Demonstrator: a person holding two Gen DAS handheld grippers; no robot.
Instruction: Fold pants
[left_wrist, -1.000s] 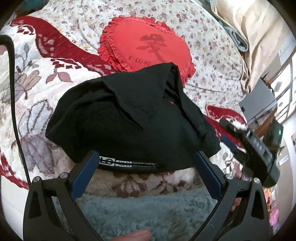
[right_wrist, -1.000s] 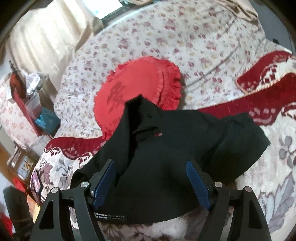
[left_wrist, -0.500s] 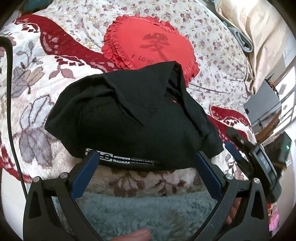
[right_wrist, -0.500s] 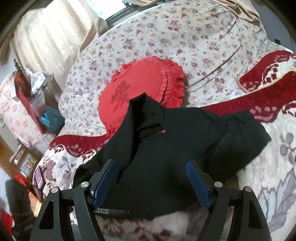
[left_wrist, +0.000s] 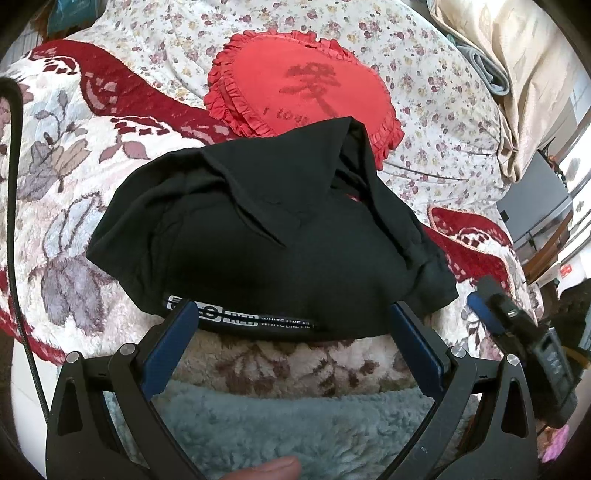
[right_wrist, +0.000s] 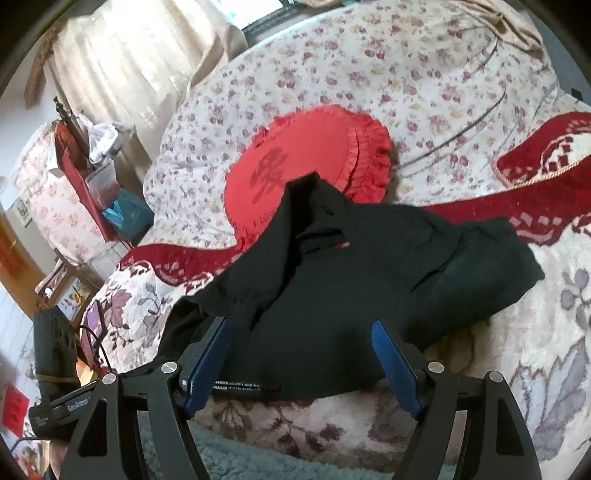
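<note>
Item: black pants (left_wrist: 266, 236), folded into a rumpled heap on a bed, lying on a plush floral blanket (left_wrist: 62, 229). Waistband with white lettering (left_wrist: 240, 317) faces the cameras along the near edge. Far tip of the heap overlaps a red ruffled cushion (left_wrist: 295, 85).

Change from earlier frames: the heap keeps its shape and place; both views have drawn back and tilted slightly, so more blanket shows on the near side. Both tongs stay spread as before.

Left tongs (left_wrist: 291, 321): blue pads wide apart, holding nothing, tips over the waistband edge; contact with the cloth cannot be told. A fingertip (left_wrist: 273, 469) shows at the bottom of the left wrist view.

Right tongs (right_wrist: 301, 343): spread wide, empty, tips above the near part of the heap. Seen from the left wrist view, the right tongs (left_wrist: 484, 306) lie just beside the heap's right corner.

Edges and room: bare blanket at the heap's left side and along the near edge, where a grey-blue fleece layer (left_wrist: 295, 417) begins. Flowered quilt (right_wrist: 406, 74) lies open beyond the cushion. A black cable (left_wrist: 14, 206) runs down the far left side.
</note>
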